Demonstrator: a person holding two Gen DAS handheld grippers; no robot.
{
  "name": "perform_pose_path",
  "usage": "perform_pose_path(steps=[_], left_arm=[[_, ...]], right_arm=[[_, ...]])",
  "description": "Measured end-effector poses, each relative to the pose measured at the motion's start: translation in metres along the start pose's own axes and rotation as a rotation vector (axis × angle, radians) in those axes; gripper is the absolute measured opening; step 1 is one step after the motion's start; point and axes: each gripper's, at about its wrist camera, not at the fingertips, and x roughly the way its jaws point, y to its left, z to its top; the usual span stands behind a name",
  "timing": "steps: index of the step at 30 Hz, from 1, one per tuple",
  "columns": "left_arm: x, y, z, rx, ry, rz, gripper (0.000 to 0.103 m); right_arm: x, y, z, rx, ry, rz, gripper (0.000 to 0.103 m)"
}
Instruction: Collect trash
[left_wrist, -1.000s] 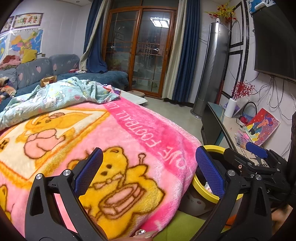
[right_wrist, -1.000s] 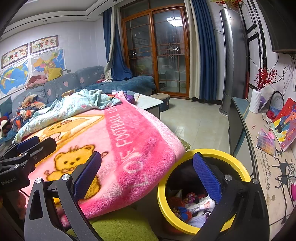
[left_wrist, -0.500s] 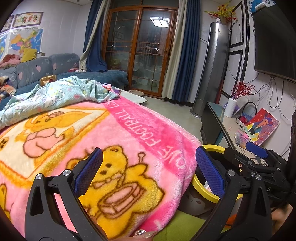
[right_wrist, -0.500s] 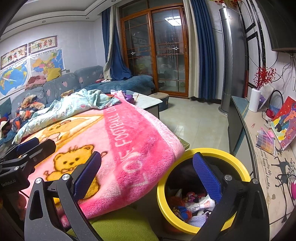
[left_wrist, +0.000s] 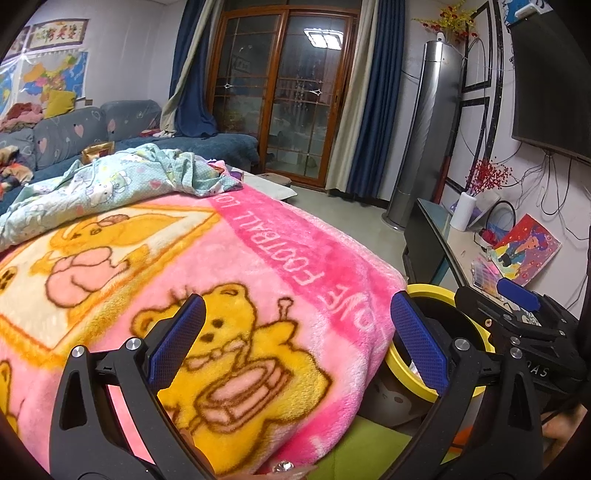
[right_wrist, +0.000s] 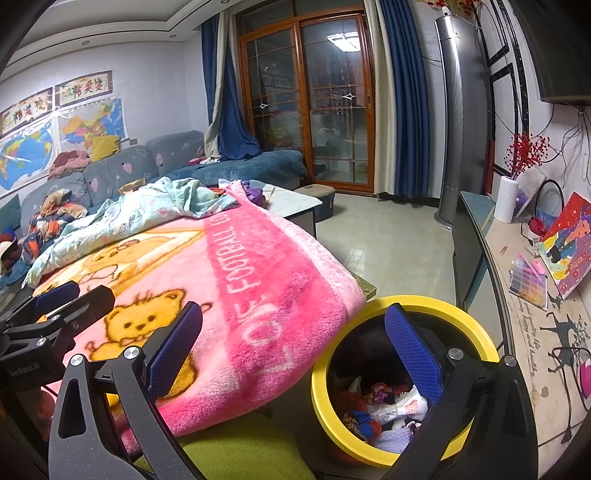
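Almost nothing is changing across the last second: both views are sitting where they were, so the work is pausing rather than advancing. The left hand-held gripper (left_wrist: 293, 332) is hovering wide open and empty over the bear print of the pink blanket (left_wrist: 236, 295). The right hand-held gripper (right_wrist: 293, 332) is likewise spread wide with nothing between its pads, poised at the near rim of the yellow bin (right_wrist: 476, 328).

The bin is standing just right of the blanket's hanging edge, and the trash (right_wrist: 388, 406) already inside it, mixed wrappers and crumpled paper, is lying at the bottom. No loose trash is showing on the blanket near the bin, so collecting looks close to finished or waiting on a search.

Just this side of the bin a green cushion (right_wrist: 243, 446) is poking out under the blanket. Beyond the bin, the low cabinet (right_wrist: 476, 243) is running along its right. Farther off, a light blue quilt (right_wrist: 140, 218) is bunching on the blanket, possibly hiding scraps, with the sofa (right_wrist: 147, 166) behind it.
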Motion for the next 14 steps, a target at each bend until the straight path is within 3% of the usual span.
perform_pose_path(steps=[4,8,11,13,14], left_arm=[[-0.003,0.013,0.002,-0.038,-0.005,-0.002,0.092],[-0.015,0.047,0.008,-0.102,-0.023,0.077,0.092],[-0.034,0.099,0.008,-0.170,-0.034,0.202,0.092],[-0.053,0.149,0.003,-0.243,-0.036,0.345,0.092],[-0.066,0.182,-0.002,-0.283,-0.036,0.460,0.092]], right_arm=[[0.001,0.007,0.009,0.002,-0.015,0.057,0.096],[0.008,0.049,0.029,-0.085,-0.043,0.181,0.096],[0.023,0.114,0.044,-0.202,-0.019,0.331,0.096],[0.037,0.166,0.048,-0.235,0.032,0.457,0.096],[0.047,0.198,0.046,-0.257,0.068,0.516,0.096]])
